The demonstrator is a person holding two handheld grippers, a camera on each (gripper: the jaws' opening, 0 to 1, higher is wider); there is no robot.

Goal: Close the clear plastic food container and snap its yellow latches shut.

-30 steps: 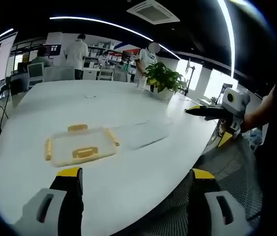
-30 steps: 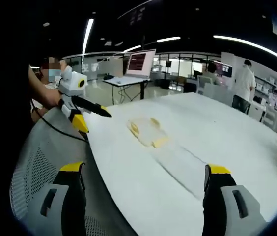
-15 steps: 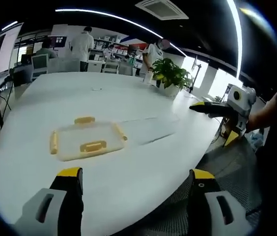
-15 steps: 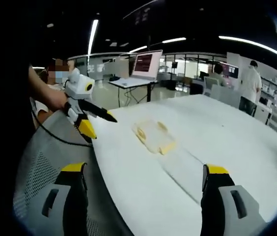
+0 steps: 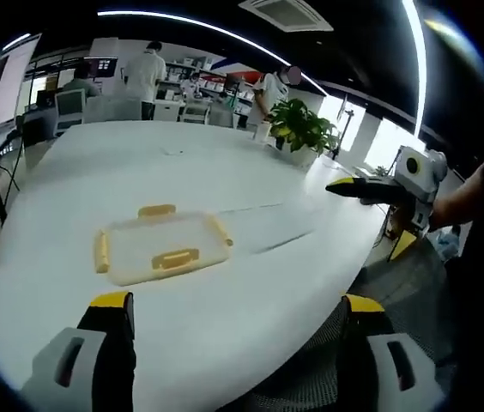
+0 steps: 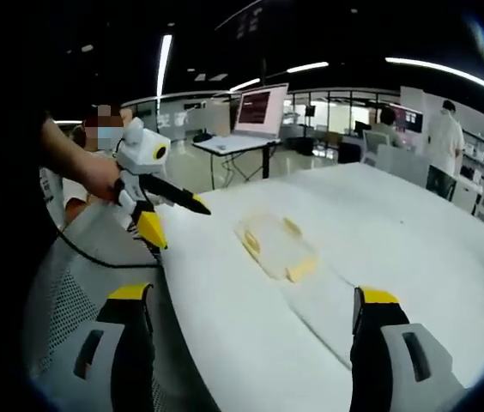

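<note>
A clear container [image 5: 163, 249] with yellow latches [image 5: 175, 258] lies on the white surface [image 5: 225, 172], at eleven o'clock from the wide-open left claw [image 5: 233, 343]. The right claw [image 6: 251, 330], also wide, holds nothing.

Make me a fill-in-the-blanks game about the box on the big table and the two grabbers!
1. The clear box has latches coloured ______.
2. The box rests on a big table coloured ______.
3. Both the left gripper and the right gripper have their jaws ______, with nothing between them.
4. At the far edge of the table stands a green ______ in a pot.

Missing words: yellow; white; open; plant
</note>
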